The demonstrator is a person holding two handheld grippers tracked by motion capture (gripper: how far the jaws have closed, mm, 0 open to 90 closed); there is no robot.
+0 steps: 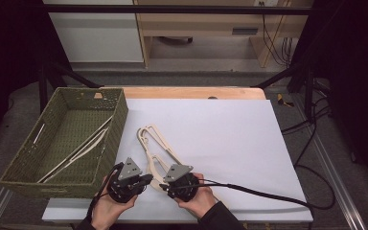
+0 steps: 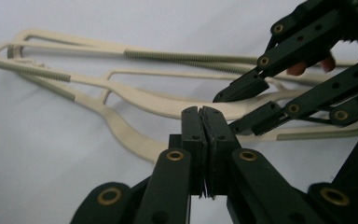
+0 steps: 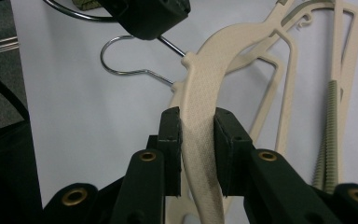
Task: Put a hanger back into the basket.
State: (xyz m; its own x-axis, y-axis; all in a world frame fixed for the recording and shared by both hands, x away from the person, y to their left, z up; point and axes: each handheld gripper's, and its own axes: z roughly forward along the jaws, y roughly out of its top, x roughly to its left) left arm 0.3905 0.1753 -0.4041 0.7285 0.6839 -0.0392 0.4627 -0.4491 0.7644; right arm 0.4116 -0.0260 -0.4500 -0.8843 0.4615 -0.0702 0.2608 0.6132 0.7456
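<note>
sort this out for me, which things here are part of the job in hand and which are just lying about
In the job: cream hangers, right gripper clamped on one, left gripper shut, green basket with hangers inside.
Lying about: white sheet, floor cables.

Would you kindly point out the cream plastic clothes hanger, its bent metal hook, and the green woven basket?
cream plastic clothes hanger [image 3: 200,112]: right gripper view, textured arm between the jaws.
bent metal hook [image 3: 121,71]: right gripper view, lower curve of the wire.
green woven basket [image 1: 117,125]: high view, right wall.
</note>
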